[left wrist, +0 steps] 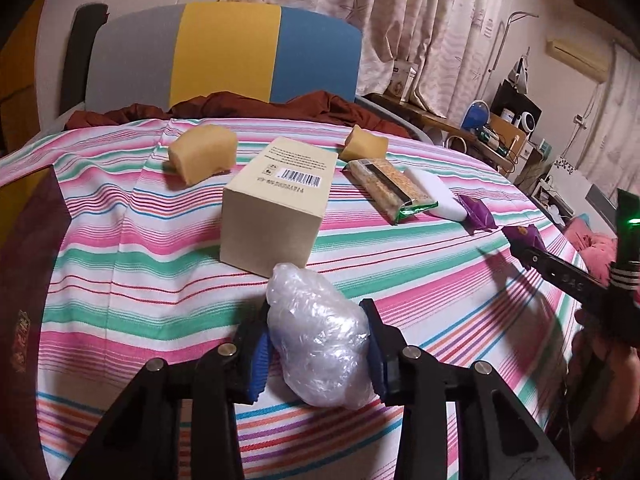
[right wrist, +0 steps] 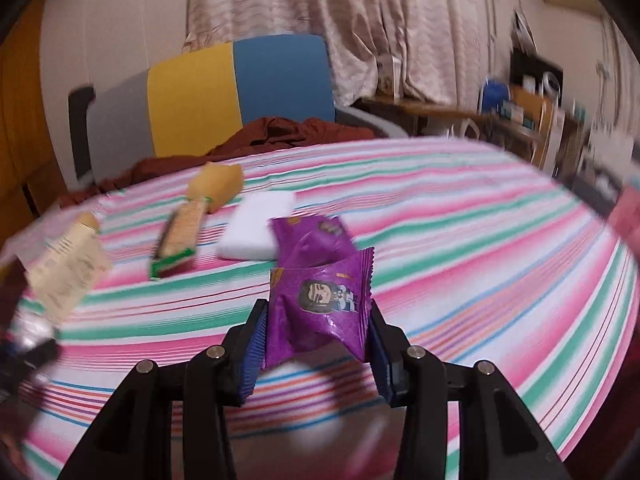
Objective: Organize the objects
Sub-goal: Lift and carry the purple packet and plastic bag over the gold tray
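1. Left gripper [left wrist: 318,354] is being seen clamped on a crumpled clear plastic bag [left wrist: 320,336], blue pads [left wrist: 260,364] pressing both flanks; the bundle is resting on the striped bedsheet [left wrist: 120,280].
2. Right gripper [right wrist: 316,354] is being seen pinching a purple snack packet [right wrist: 324,308] across its width, the packet standing upright between the jaws and apparently lifted clear of the sheet.
3. A second purple packet [right wrist: 310,236] is lying directly beyond the held one, along the right gripper's pointing line, touching the white foam block [right wrist: 256,232] on its left.
4. Key relation being noted: the plastic bundle's long axis is running along the left gripper's fingers, its far end just short of the beige cardboard box [left wrist: 276,204], which is lying straight ahead.
5. Further items being logged: a green-edged cracker pack [left wrist: 390,188] beside the white block, and two yellow sponge pieces [left wrist: 202,156] at the far edge.
6. Judgement: the second purple packet is nearer the right gripper, the box nearer the left; grouping like items is probably being attempted, with no visible container.
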`<state>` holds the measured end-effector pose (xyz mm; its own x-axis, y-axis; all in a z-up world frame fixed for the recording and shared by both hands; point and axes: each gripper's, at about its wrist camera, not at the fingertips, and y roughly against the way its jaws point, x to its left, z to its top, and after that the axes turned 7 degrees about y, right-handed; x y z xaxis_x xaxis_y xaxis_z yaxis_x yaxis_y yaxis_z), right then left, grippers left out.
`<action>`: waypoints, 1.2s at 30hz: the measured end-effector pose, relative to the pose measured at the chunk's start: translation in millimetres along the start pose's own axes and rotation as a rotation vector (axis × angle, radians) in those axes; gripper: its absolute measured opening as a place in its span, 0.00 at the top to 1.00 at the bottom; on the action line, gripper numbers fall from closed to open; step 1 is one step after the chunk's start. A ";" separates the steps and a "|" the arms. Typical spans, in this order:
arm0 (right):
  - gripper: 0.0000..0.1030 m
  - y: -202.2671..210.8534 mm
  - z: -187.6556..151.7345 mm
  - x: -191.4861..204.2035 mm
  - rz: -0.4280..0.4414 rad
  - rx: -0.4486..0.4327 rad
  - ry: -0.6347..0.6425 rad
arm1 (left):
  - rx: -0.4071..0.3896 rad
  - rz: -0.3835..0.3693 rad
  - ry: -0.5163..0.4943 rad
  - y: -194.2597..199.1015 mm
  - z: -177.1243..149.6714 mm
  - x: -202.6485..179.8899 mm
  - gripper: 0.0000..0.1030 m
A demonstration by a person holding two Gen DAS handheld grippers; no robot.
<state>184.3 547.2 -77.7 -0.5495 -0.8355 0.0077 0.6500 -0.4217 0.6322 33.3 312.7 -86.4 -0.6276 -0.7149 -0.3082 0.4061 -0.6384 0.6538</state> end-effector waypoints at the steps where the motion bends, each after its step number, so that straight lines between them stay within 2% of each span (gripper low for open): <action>1: 0.55 3.9 -1.7 4.7 0.022 0.001 -0.018 | -0.001 -0.002 -0.001 1.2 -1.1 0.7 0.61; 10: 0.55 35.6 -7.8 65.3 0.204 -0.003 -0.038 | 0.000 -0.017 -0.024 14.6 -11.0 5.5 0.62; 16: 0.55 42.4 -11.1 90.7 0.258 0.012 -0.040 | 0.004 -0.043 0.044 34.4 -18.4 18.4 0.63; 23: 0.55 45.1 -15.6 112.0 0.305 0.042 -0.039 | -0.045 -0.075 0.018 74.1 -30.6 19.2 0.63; 31: 0.55 55.2 -12.8 143.9 0.360 0.045 -0.003 | -0.108 -0.094 0.054 117.1 -18.5 37.1 0.63; 36: 0.56 60.7 -9.9 169.0 0.415 0.056 0.032 | -0.133 -0.077 0.092 139.2 -13.2 59.8 0.63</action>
<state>136.1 376.9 -45.8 -0.2296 -0.9414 0.2470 0.7828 -0.0278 0.6216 61.1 177.3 -23.0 -0.5991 -0.6816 -0.4201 0.4471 -0.7201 0.5307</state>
